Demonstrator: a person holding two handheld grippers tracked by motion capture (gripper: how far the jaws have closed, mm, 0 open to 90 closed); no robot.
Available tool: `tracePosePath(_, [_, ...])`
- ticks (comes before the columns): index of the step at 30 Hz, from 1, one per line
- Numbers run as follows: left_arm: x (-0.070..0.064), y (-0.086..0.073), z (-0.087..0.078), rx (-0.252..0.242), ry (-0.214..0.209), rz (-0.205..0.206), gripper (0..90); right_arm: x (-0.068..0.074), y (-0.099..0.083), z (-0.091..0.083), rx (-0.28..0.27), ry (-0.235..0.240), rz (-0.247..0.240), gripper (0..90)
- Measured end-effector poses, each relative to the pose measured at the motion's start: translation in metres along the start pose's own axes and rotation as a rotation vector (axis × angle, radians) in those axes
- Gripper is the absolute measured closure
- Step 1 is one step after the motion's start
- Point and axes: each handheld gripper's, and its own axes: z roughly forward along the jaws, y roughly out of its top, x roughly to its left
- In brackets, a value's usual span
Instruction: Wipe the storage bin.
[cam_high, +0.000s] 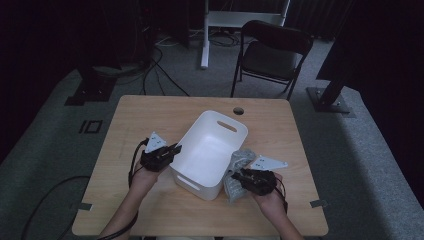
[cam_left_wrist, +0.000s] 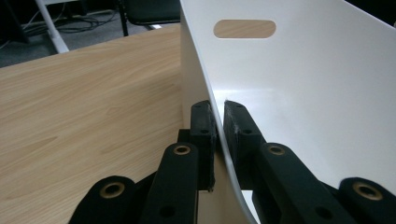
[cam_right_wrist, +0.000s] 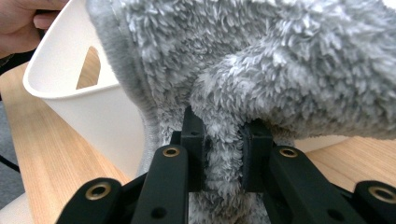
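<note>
A white plastic bin sits on the wooden table, tipped with its open side up. My left gripper is shut on the bin's left wall, one jaw outside and one inside. A fluffy grey cloth lies against the bin's right side. My right gripper is shut on a fold of that cloth, which bulges over the jaws beside the bin's rim. A hand shows at the far upper left of the right gripper view.
A black folding chair stands beyond the table's far edge. A white stand leg and cables lie on the grey floor behind. A round hole pierces the table near its far edge. Bare wood surrounds the bin.
</note>
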Motion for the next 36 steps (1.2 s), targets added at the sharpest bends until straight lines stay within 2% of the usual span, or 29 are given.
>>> tracePosePath(4, [0.0,0.0,0.0,0.002,-0.003,-0.001,82.6,0.003,-0.002,0.005,0.008,-0.005,-0.007,75.8])
tracePosePath(6, [0.0,0.0,0.0,0.002,-0.007,-0.005,82.6,0.005,-0.003,0.009,0.032,-0.013,-0.031,75.7])
tracePosePath(13, [-0.001,0.0,0.0,0.004,-0.003,0.0,82.5,0.001,-0.007,0.014,0.056,-0.011,-0.025,75.7])
tracePosePath(36, [-0.001,0.001,0.002,-0.005,0.023,-0.011,82.0,-0.022,-0.022,0.038,0.13,-0.027,0.042,75.4])
